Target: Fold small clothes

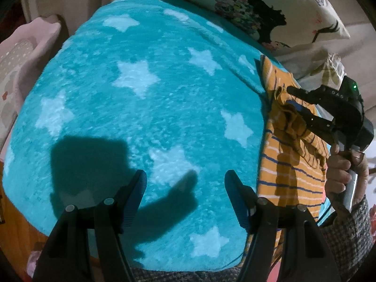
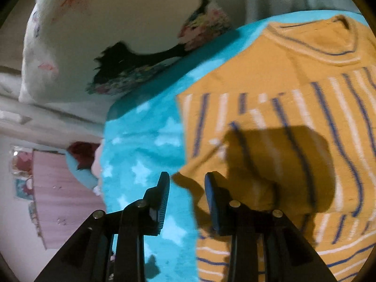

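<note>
An orange shirt (image 2: 270, 89) with blue and white stripes lies on a teal star blanket (image 2: 141, 141), its neckline at the upper right. My right gripper (image 2: 186, 183) hovers over the shirt's left edge, jaws partly apart. A corner of orange cloth lies below the gap and the pads do not press on it. In the left wrist view the shirt (image 1: 289, 178) lies at the blanket's right edge, bunched below the right gripper (image 1: 293, 98). My left gripper (image 1: 185, 178) stands open over the bare blanket (image 1: 141, 105), with nothing between its fingers.
A white pillow (image 1: 270, 11) printed with flowers and a dark-haired figure leans behind the blanket. A pink cushion (image 1: 28, 54) sits at the left. A hand (image 1: 340, 171) in a checked sleeve holds the right gripper. A wooden edge (image 1: 14, 223) shows at the lower left.
</note>
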{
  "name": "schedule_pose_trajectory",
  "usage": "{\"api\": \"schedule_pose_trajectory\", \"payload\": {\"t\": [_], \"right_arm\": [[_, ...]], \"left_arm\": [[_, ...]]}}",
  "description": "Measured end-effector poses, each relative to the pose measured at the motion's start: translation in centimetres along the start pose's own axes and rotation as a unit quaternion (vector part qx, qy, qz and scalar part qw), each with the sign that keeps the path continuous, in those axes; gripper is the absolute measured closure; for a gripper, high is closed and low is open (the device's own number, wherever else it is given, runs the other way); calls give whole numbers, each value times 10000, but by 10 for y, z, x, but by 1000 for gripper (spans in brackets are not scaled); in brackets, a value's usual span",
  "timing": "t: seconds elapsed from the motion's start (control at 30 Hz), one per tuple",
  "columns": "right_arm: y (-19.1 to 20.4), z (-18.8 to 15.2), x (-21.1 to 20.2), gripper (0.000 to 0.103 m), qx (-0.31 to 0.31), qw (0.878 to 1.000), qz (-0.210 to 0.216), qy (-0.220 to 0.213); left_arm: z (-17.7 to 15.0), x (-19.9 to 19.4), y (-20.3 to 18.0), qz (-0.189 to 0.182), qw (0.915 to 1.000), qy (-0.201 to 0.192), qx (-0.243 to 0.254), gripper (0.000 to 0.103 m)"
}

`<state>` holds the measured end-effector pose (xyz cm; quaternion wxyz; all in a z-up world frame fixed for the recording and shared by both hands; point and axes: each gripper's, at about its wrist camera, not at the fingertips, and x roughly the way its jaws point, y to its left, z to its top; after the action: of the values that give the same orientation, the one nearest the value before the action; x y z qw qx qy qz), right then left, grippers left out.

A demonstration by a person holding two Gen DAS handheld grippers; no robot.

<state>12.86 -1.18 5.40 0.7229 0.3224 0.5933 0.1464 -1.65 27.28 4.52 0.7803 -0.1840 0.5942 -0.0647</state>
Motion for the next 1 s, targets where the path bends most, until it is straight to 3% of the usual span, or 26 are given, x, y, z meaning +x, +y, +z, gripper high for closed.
{"api": "schedule_pose_trajectory", "payload": {"t": [0.17, 0.37, 0.53, 0.6, 0.67, 0.77, 0.9, 1.0], "right_arm": [[-45, 0, -18, 68, 400, 9982, -387, -235], [-129, -14, -75, 70, 1341, 9887, 23, -672], [-166, -27, -116, 69, 1926, 9747, -248, -1105], [-162, -31, -130, 66, 1923, 9714, -546, -1281], [-145, -32, -136, 66, 1668, 9766, -405, -1295], [-97, -28, -127, 67, 781, 9895, -528, -1096], [-30, -21, -85, 78, -423, 9928, -945, -599], [-2, -10, -47, 78, -898, 9892, -1130, -249]], "left_arm": [[5, 8, -5, -63, 9998, 104, 125, 35], [11, 19, -12, -126, 9993, 235, 260, 35], [14, 27, -27, -175, 9983, 325, 460, 35], [14, 29, -33, -179, 9979, 339, 530, 35], [15, 30, -38, -180, 9975, 351, 586, 35], [15, 29, -40, -175, 9975, 345, 584, 35], [12, 23, -39, -117, 9979, 292, 572, 35], [9, 18, -34, -58, 9984, 253, 509, 35]]}}
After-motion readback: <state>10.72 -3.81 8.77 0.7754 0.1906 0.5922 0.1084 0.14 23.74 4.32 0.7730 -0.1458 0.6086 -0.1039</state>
